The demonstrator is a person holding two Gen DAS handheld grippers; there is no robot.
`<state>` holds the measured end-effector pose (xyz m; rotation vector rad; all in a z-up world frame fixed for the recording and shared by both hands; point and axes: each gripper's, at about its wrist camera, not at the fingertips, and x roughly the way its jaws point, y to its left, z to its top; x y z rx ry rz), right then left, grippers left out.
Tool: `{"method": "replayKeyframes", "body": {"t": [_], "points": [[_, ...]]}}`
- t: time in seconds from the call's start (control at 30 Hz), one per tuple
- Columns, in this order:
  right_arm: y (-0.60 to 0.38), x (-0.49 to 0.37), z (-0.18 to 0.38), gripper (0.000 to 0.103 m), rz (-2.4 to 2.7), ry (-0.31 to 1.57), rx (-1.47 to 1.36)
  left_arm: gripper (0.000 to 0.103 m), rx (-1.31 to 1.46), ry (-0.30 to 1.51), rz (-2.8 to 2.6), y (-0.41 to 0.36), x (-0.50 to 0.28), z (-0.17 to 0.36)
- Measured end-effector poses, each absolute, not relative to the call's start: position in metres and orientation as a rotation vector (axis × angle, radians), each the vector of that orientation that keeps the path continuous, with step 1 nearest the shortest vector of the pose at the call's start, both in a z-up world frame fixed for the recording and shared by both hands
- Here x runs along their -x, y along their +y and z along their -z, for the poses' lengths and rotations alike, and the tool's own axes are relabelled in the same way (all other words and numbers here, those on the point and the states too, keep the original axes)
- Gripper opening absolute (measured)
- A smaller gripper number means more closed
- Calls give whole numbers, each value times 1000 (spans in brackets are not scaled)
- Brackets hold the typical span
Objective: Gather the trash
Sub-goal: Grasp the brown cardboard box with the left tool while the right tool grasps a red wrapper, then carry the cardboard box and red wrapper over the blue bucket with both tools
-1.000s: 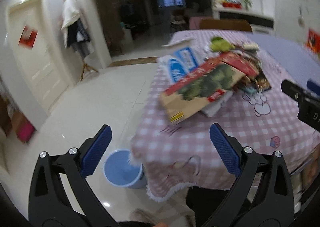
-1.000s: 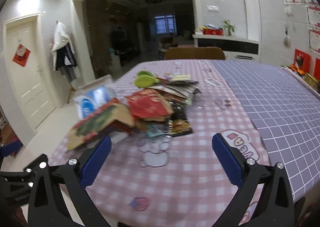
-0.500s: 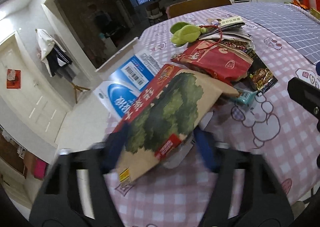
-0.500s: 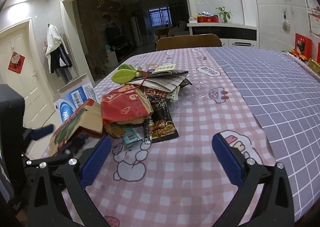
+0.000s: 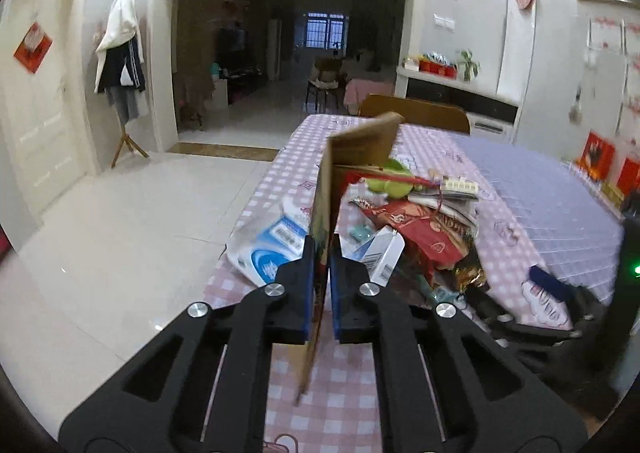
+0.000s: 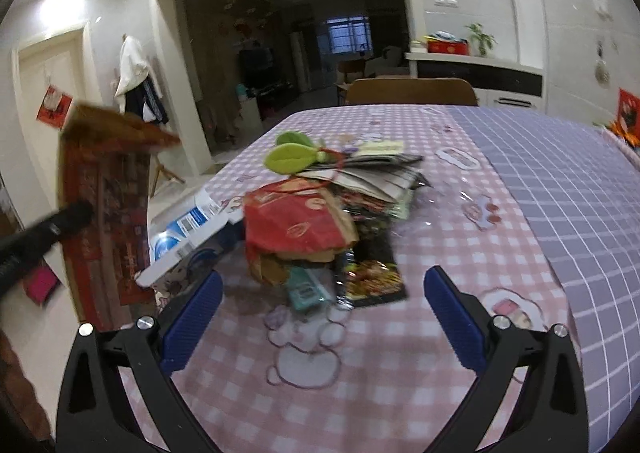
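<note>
The left gripper (image 5: 321,253) is pinching a flattened cardboard carton (image 5: 326,189) edge-on between its blue pads, holding it upright and clear of the table at the near left edge; from the right wrist view the same carton (image 6: 102,205) is showing a red printed face whose writing is too blurred to read. The right gripper (image 6: 324,317) is hovering with its jaws spread wide and nothing between them, over the pink checked tablecloth (image 6: 360,385) and its cartoon outline print. Just beyond its pads, one dark snack wrapper (image 6: 374,273) and one small teal packet (image 6: 306,289) are lying at the front of the trash pile. Behind them one red paper bag (image 6: 296,221) is sitting crumpled, its logo unreadable. To its left one white and blue box (image 6: 188,231) with a barcode label is jutting over the table edge. Farther back, a stack of folded papers (image 6: 376,173) is resting with two green leaf-shaped pieces (image 6: 290,155) beside it. A lilac grid cloth (image 6: 568,181) is covering the right side of the table. Beyond the far edge, one wooden chair back (image 6: 412,91) is standing.
</note>
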<state>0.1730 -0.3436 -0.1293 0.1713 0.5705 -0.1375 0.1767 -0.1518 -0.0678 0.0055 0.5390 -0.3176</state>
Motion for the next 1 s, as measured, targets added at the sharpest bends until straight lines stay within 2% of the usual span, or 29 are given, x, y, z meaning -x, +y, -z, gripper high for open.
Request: {"method": "replayKeyframes", "body": {"t": [0.33, 0.4, 0.43, 0.47, 0.57, 0.67, 1.0], "points": [[-310, -235, 132, 97, 154, 654, 48, 6, 106, 547, 313, -124, -179, 72], [-308, -242, 133, 76, 170, 658, 89, 6, 111, 553, 311, -122, -181, 75], [-309, -245, 133, 51, 175, 663, 88, 6, 110, 552, 312, -122, -181, 76], [-310, -247, 135, 41, 168, 671, 81, 6, 109, 551, 314, -122, -181, 76], [-315, -254, 138, 26, 146, 688, 75, 6, 115, 552, 336, -121, -180, 74], [-317, -240, 129, 15, 157, 617, 53, 5, 115, 537, 352, -117, -175, 71], [-339, -183, 50, 12, 139, 356, -56, 5, 196, 455, 395, -90, -152, 47]]}}
